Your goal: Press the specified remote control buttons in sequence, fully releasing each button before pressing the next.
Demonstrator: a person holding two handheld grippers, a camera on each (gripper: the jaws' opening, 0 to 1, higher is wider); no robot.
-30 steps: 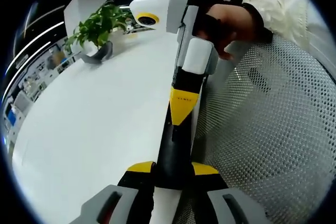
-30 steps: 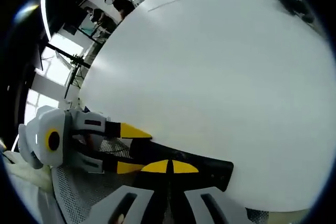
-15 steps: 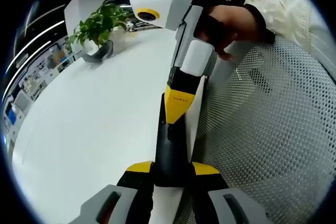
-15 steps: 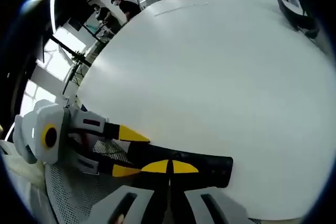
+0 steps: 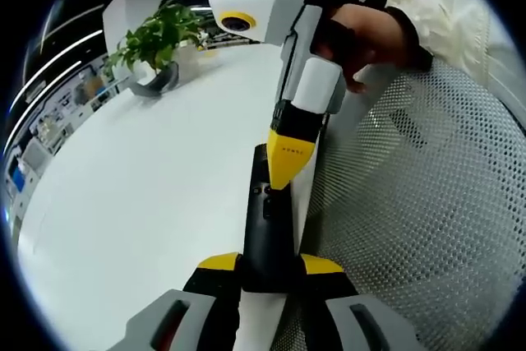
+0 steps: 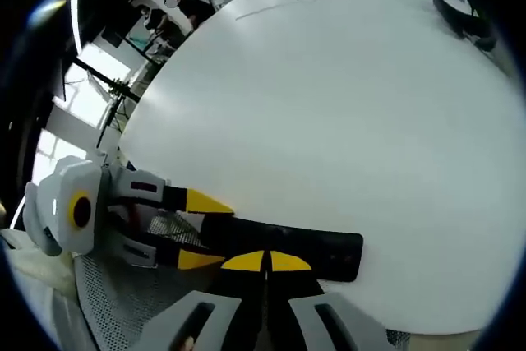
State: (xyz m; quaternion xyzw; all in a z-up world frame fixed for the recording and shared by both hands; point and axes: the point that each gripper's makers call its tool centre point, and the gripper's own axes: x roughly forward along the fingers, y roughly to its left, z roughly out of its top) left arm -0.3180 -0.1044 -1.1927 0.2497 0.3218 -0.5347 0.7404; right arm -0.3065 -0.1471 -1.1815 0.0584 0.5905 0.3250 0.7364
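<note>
Two claws share one black remote [image 5: 265, 228] at the white table's [image 5: 148, 195] edge: my left gripper [image 5: 269, 267] clamps its near end, my right gripper [image 5: 289, 158], tips closed together, hovers just above its buttons. Descending off-centre could hit a neighbouring button.

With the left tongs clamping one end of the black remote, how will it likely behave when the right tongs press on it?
The remote looks like a rigid slab, so it should not flex. The left tongs grip only its near end, so presses by the right tongs further along may lever it downward. It looks slim and probably light; smooth casing might slip.
</note>
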